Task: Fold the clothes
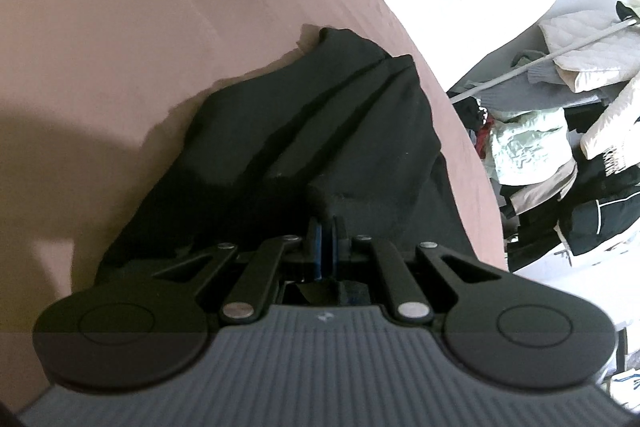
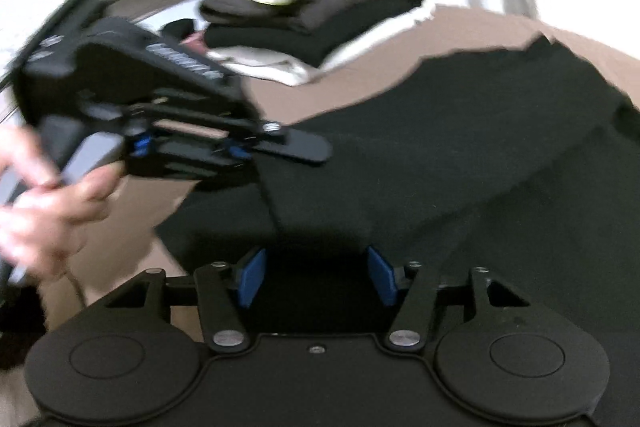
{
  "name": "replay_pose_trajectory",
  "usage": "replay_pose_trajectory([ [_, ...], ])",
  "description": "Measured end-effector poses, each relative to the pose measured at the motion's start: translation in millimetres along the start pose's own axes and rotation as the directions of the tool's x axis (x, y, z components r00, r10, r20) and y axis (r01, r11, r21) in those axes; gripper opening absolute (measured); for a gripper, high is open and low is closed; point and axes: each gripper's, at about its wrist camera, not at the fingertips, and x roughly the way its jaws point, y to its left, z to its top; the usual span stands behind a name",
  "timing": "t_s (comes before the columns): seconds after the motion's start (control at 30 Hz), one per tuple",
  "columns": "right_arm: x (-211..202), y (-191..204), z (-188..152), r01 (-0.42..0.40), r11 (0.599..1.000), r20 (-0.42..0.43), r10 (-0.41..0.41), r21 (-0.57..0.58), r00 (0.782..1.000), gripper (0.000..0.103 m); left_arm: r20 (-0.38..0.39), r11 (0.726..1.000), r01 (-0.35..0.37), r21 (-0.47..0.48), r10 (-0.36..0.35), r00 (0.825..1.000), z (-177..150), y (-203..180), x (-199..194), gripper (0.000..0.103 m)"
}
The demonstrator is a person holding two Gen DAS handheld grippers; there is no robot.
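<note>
Though illegible, lettering [image 2: 184, 61] on left tool [image 2: 312, 149]

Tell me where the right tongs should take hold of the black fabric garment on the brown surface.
Take the near edge of the black fabric garment, the part lying between the open right tongs. Come in low from the near side: the cloth lies flat on the brown surface, and the left tongs already pinch a fold beside it.

A garment [image 1: 320, 131] lies on the bed [image 1: 120, 47], folded stack [image 2: 320, 15] behind it.
</note>
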Motion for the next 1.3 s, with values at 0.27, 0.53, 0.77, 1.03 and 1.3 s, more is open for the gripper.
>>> replay_pose_trajectory([
  [0.27,-41,15,11,0.109,0.982,0.042,-0.104,-0.152,0.994,0.002,-0.022,0.992,-0.059,0.108,0.061,0.998,3,-17,-8,0.005],
  [0.53,-45,0,-6,0.059,0.984,-0.169,-0.030,0.168,0.985,0.003,-0.053,0.961,-0.159,0.225,0.175,0.983,-8,-36,-3,0.032],
  [0.77,-53,17,-21,-0.001,1.000,-0.150,0.005,0.029,0.989,0.016,-0.079,0.962,-0.174,0.212,0.195,0.978,-10,-29,-3,0.046],
  [1.03,-63,8,-11,0.029,0.997,0.087,-0.023,-0.074,0.996,0.061,-0.064,0.884,-0.266,0.385,0.312,0.948,-25,-47,15,0.016],
  [1.3,-16,-1,29,0.104,0.981,0.081,-0.091,-0.164,0.992,0.061,-0.076,0.887,-0.273,0.373,0.322,0.944,-26,-45,15,0.017],
])
